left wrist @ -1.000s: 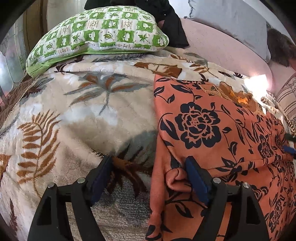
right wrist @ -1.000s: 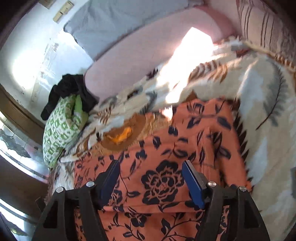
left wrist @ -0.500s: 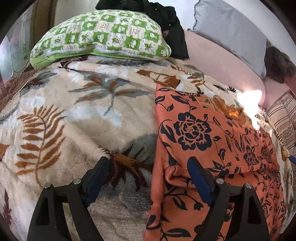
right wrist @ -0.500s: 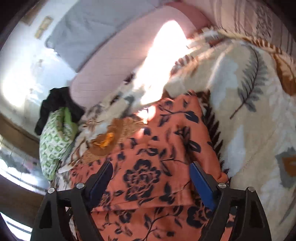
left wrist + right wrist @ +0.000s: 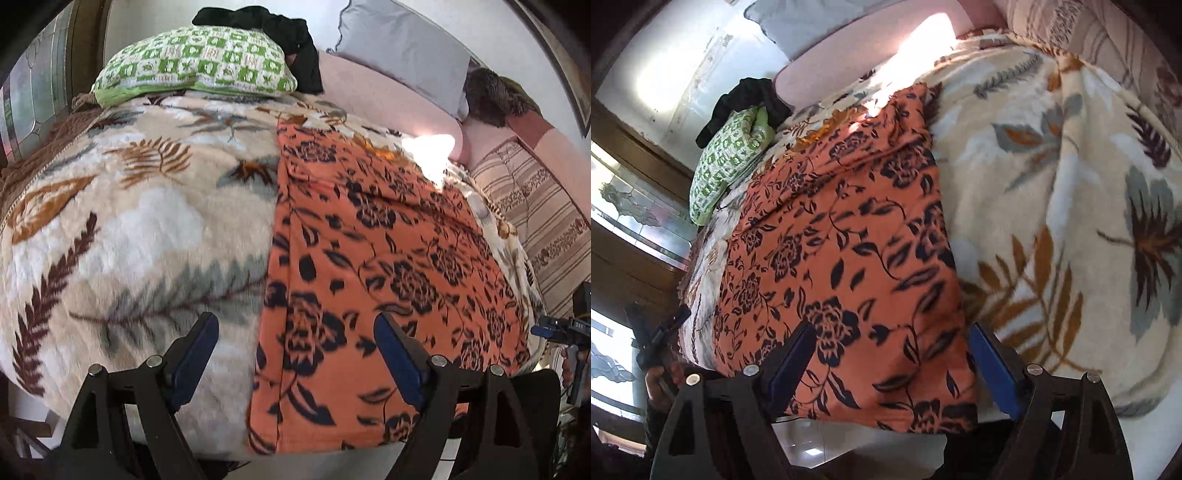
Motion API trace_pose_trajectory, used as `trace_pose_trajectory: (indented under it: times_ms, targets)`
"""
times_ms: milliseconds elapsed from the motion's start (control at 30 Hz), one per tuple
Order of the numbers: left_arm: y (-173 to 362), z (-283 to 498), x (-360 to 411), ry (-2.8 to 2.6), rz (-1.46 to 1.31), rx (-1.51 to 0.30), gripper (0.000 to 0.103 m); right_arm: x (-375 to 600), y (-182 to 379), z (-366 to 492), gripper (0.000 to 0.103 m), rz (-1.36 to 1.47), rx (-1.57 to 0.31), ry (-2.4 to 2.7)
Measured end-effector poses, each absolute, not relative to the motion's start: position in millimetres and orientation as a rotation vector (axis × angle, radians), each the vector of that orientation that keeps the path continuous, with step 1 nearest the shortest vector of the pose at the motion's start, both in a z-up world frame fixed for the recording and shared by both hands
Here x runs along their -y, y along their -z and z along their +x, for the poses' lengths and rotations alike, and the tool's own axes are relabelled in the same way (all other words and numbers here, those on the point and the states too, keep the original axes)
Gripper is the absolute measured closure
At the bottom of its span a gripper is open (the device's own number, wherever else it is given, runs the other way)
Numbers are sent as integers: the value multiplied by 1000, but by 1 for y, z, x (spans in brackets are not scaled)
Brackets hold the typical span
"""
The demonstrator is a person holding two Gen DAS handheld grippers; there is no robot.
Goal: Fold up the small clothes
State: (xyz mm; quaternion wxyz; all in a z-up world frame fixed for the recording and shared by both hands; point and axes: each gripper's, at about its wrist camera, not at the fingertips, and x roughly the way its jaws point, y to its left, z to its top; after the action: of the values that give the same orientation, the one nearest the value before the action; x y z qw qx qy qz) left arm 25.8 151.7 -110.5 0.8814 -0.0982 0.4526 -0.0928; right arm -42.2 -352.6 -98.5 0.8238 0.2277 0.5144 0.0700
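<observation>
I am holding both claws released and empty: left claw (image 5: 291,354) straddling the near left edge of the orange floral garment (image 5: 369,258), right claw (image 5: 892,360) over its right edge. Lying flat on the bed's blanket (image 5: 129,221), it looks light, limp; I'd pinch near corners.

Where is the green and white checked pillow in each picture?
Left wrist view: the green and white pillow sits top centre-left, at the far end of the leafy blanket, with black clothes behind it.
Right wrist view: the same pillow is at the left, seen smaller and tilted, black clothes above it.
Shared landmark: the orange flowered garment lies flat on the blanket in both views.
</observation>
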Motion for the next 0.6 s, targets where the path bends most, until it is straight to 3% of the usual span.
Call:
trace_pose_trajectory:
  times_ms: [133,333,467,600]
  targets:
    - [125,5,-140,205,-191,-993,17,357,115,-46,16,502,-1124,-150]
    - [132,-9,-147,182,-250,-1017,17,346,95,-53,16,454,-949,-210]
    - [149,-4,-150,182,-306,-1101,17,363,141,-32,17,568,-1176,-162]
    - [156,-7,-150,209,-328,-1131,17,373,132,-41,18,595,-1157,-205]
